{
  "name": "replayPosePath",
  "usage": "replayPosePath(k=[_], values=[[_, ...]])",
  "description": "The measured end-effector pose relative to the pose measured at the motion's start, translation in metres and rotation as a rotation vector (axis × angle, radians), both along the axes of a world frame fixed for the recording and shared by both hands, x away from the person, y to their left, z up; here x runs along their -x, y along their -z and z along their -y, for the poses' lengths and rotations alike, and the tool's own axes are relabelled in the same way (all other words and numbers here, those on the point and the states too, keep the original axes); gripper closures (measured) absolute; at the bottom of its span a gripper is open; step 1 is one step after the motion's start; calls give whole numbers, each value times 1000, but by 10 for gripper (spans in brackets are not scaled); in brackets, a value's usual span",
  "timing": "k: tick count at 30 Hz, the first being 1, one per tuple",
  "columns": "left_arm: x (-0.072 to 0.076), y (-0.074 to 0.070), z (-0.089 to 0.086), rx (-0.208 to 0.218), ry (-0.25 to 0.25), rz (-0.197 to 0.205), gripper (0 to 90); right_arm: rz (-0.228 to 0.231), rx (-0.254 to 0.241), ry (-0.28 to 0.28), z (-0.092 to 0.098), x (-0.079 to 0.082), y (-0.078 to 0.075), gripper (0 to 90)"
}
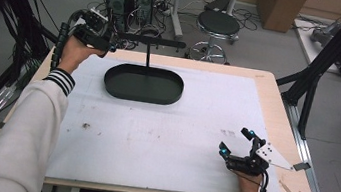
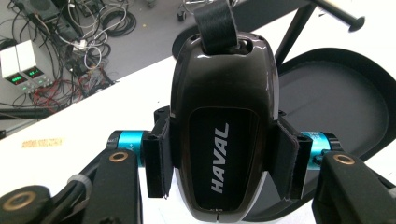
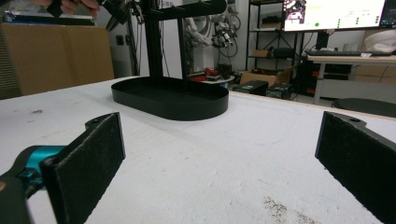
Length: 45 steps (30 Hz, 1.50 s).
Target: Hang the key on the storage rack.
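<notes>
Glossy dark-brown key fob (image 2: 223, 135) with white lettering; black oval tray (image 1: 143, 84).

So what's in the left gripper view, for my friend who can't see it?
A shiny dark key fob marked HAVAL is squeezed between the two black pads of the left claw, with a black strap at its top. Behind it, a black oval tray with a stand sits on a white table.

Wide-open white table (image 1: 152, 139) on the near side of the black oval tray (image 1: 143, 84) — free passage there. Above the tray, the upright post (image 1: 148, 55) and its crossbar (image 1: 152, 40) block the way — the tray's raised rim bars any low sweep across.
</notes>
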<state>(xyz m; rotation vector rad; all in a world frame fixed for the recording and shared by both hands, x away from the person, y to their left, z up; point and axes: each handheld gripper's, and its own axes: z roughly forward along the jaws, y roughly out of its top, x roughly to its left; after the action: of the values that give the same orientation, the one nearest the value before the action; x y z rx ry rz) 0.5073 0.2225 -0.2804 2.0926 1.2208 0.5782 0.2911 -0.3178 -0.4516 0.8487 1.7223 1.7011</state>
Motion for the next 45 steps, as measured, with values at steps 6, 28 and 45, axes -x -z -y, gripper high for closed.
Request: replayPosePath(k=[6, 28, 45], values=[[4, 16, -7, -2, -1, -19, 487, 6, -2, -1, 0, 0, 0, 5], [0, 53, -9, 19, 6, -59, 486, 4, 3, 2, -1, 1, 1, 5], [21, 60, -12, 175, 166, 199, 42, 5, 5, 1, -1, 1, 1, 5]])
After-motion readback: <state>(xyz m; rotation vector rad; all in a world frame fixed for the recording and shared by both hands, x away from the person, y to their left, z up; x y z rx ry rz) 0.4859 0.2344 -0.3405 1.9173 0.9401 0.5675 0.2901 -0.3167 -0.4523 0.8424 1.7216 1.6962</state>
